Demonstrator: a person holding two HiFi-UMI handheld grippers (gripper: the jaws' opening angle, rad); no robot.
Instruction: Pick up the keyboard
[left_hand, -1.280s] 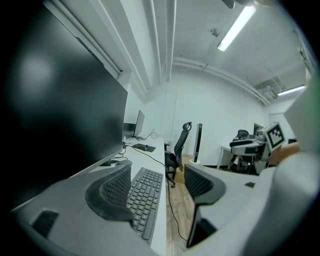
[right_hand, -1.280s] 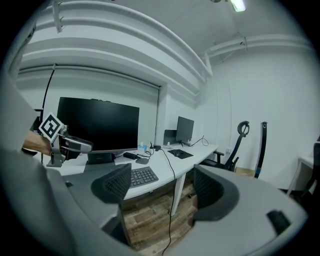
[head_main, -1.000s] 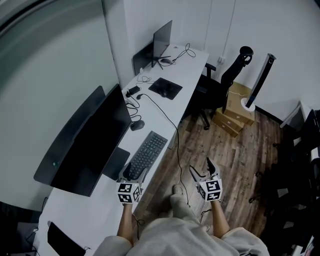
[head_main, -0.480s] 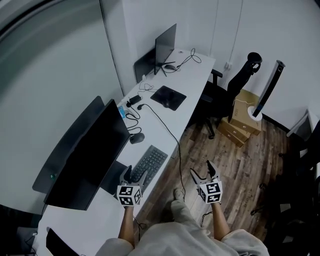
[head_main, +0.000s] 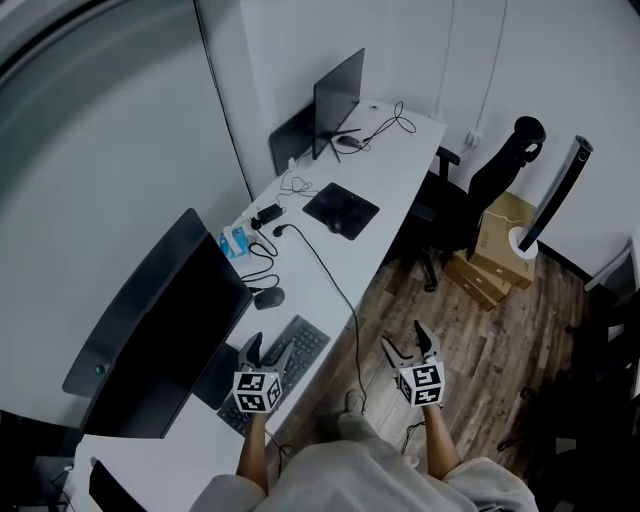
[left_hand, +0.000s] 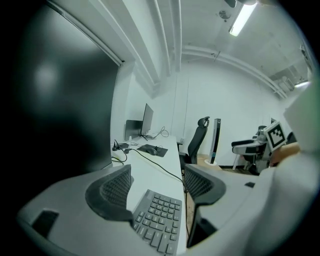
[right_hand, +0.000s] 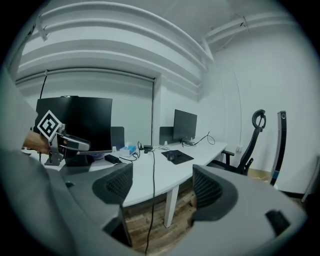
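Keyboard (head_main: 300, 347) on desk (head_main: 400, 170), left tool (head_main: 268, 345) spread over it, right tool (head_main: 403, 335) spread, empty.

left gripper (head_main: 267, 350) advanced over keyboard (head_main: 308, 338), right gripper (head_main: 406, 342) forward alongside

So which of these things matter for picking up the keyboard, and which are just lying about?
For the job: keyboard, left gripper, right gripper.
Just lying about: mouse near the keyboard, monitor, mouse pad, office chair, cardboard boxes.
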